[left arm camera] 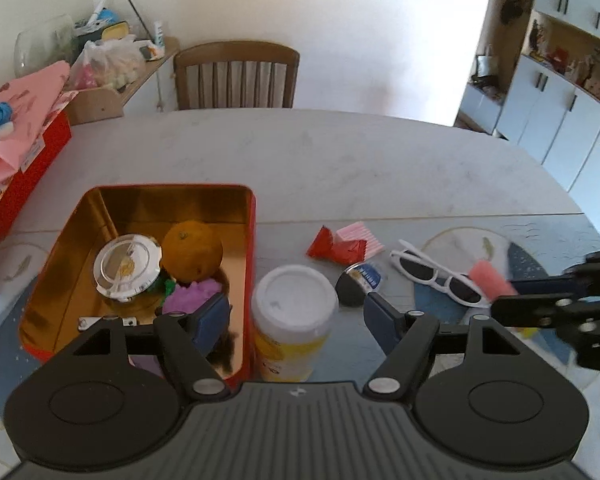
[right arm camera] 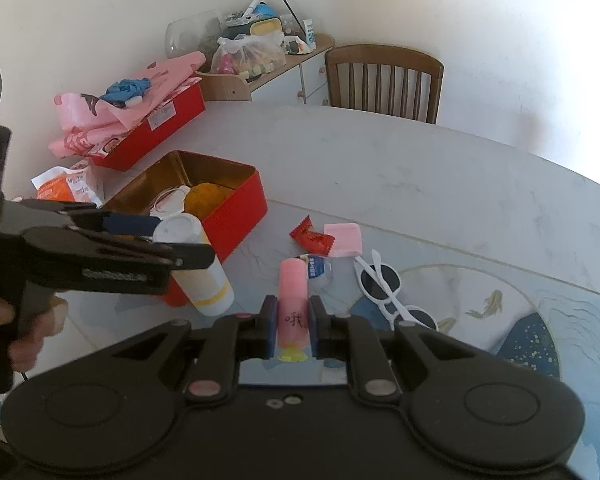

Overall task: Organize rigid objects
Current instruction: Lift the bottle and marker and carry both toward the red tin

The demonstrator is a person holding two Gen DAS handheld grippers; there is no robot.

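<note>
A red tin box [left arm camera: 252, 240] [right arm camera: 240, 216] with a gold inside holds an orange [left arm camera: 192, 250], a glass jar with a silver lid [left arm camera: 126, 266] and a purple thing [left arm camera: 194, 294]. A white-and-yellow bottle [left arm camera: 294, 320] [right arm camera: 198, 276] stands right of the tin. My left gripper [left arm camera: 296, 316] is open, its fingers on either side of the bottle. My right gripper [right arm camera: 293, 326] is shut on a pink tube [right arm camera: 293, 300] [left arm camera: 492, 280], held above the table. White sunglasses [left arm camera: 436, 276] [right arm camera: 388, 292] lie under it.
A red snack packet [left arm camera: 336, 246] [right arm camera: 312, 236], a pink pad [right arm camera: 344, 238] and a small blue-and-black packet [left arm camera: 358, 282] lie on the white table [left arm camera: 340, 160]. A red box with pink cloth [right arm camera: 140, 120] sits at the far left. A wooden chair [left arm camera: 236, 76] stands behind.
</note>
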